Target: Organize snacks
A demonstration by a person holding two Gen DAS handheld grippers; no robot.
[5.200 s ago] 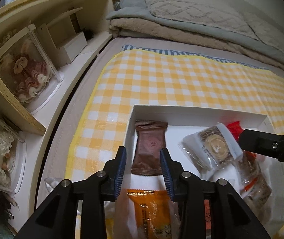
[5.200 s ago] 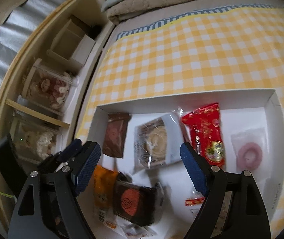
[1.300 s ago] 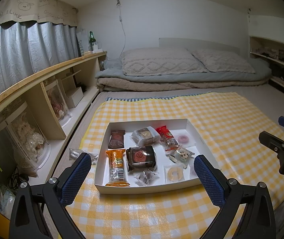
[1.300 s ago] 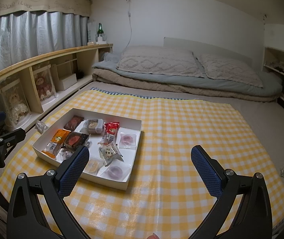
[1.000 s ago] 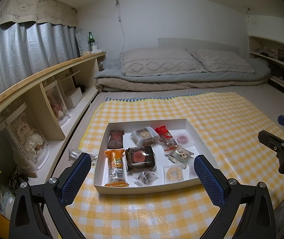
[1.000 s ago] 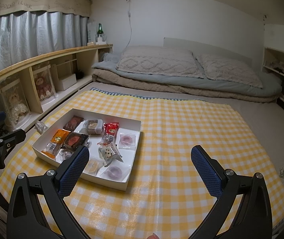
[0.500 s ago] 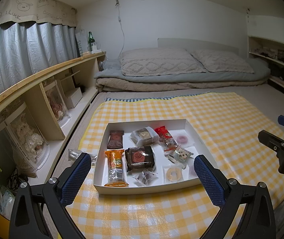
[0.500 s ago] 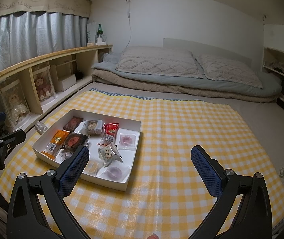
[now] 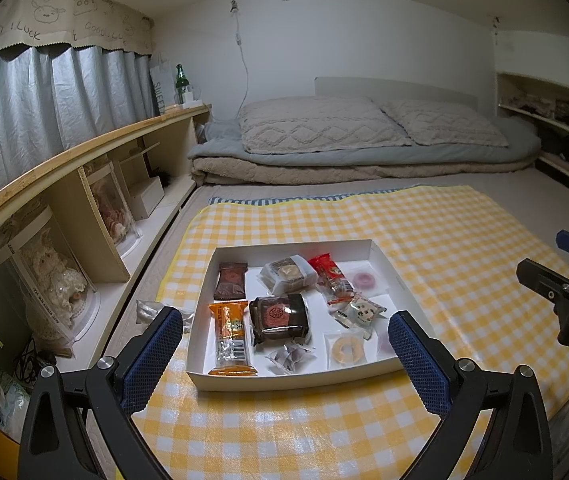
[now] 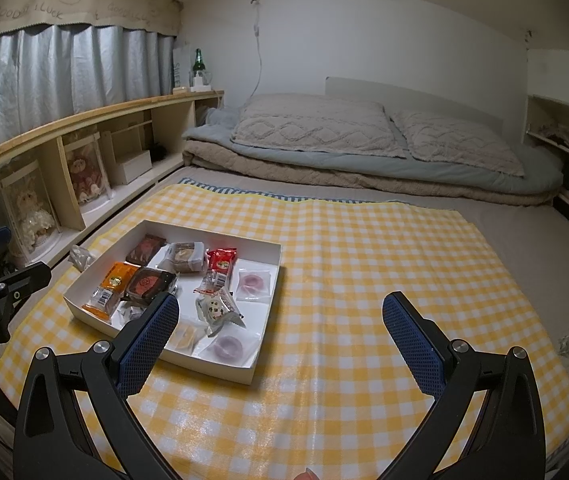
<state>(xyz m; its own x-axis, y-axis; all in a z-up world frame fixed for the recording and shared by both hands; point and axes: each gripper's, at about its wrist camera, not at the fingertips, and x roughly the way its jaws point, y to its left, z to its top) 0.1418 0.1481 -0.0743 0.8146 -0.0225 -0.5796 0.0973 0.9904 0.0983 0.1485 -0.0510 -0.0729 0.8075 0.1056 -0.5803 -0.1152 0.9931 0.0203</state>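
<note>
- Left wrist view: left gripper (image 9: 286, 344) spread wide, empty; right gripper (image 10: 280, 324) likewise.
- Snacks in box (image 9: 296, 382) look light, crinkly, slippery; pinch wrapper edges.

Wrapped snacks (image 9: 280, 314) lie flat inside white box (image 9: 296, 378).

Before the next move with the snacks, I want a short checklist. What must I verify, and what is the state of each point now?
1. Left gripper open and holding nothing: ok.
2. Right gripper open and holding nothing: ok.
3. White box lies flat on the checked cloth: ok.
4. Snacks inside the box: ok for those seen, such as the orange packet and the pink ring sweet.
5. Nothing left outside: not ok, a crumpled clear wrapper lies beside the box's left wall.
6. Snacks sorted by kind: cannot tell.
</note>
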